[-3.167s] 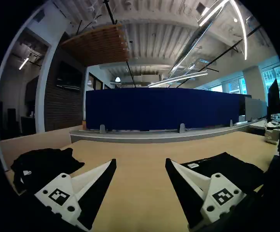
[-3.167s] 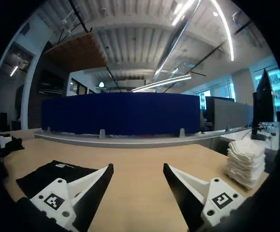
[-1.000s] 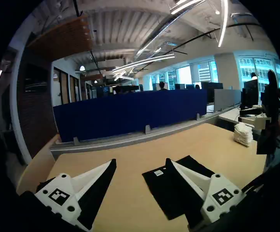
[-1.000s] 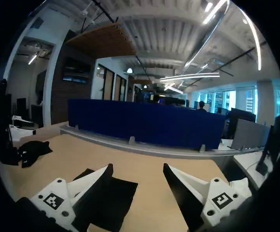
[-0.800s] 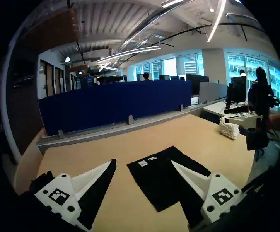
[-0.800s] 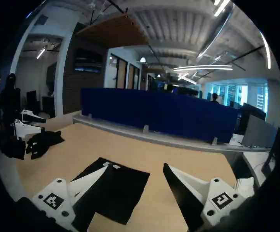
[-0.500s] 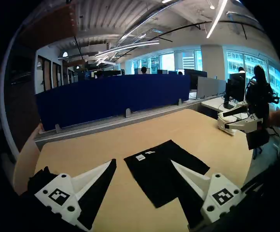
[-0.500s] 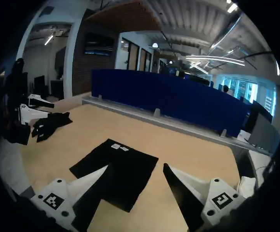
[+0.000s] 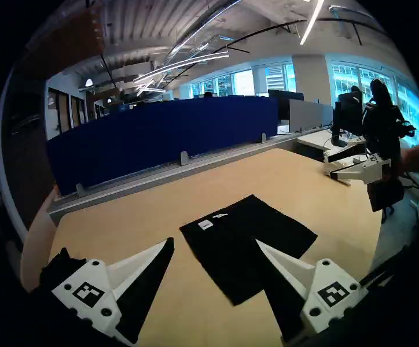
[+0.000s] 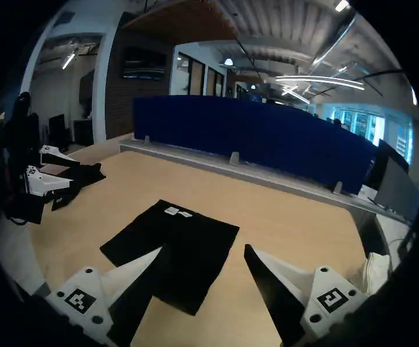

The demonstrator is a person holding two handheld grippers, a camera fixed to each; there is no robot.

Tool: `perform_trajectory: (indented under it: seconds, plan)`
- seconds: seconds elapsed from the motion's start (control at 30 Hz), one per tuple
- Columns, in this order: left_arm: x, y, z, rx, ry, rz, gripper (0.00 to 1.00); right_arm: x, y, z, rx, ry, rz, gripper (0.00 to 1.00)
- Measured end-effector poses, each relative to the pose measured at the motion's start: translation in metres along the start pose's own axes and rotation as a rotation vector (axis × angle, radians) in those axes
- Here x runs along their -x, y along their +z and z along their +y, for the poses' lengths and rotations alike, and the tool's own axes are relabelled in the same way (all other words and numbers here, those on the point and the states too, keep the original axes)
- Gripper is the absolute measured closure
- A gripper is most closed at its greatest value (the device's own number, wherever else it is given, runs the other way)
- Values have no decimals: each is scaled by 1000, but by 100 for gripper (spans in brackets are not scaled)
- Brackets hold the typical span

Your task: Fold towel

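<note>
Left gripper view: a flat black cloth garment with two short legs [image 9: 241, 231] lies mid-table on the pale wooden table [image 9: 146, 211], just beyond the spread, empty fingers of the left gripper [image 9: 213, 241]; the right gripper [image 10: 206, 247] hangs equally wide, empty, near it.

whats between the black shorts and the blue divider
Just bare table, then a grey ledge at the foot of the divider, behind the shorts. The left gripper view shows it.
</note>
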State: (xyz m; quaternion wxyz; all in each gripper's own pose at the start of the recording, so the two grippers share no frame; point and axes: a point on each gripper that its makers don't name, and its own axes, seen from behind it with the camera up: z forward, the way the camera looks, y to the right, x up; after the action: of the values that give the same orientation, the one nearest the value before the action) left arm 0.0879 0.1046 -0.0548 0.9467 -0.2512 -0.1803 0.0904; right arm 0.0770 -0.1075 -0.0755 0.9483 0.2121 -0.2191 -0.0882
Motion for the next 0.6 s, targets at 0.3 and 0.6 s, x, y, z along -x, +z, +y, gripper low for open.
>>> perform_trajectory:
  seconds: [0.3,0.6]
  plan:
    - [23,13,9,23,-5,-42,6,24,15,1,-10,-6,-54,0]
    - [73,27,25,54,9,-136,6,70,36,-2,-38,-18,-120,0]
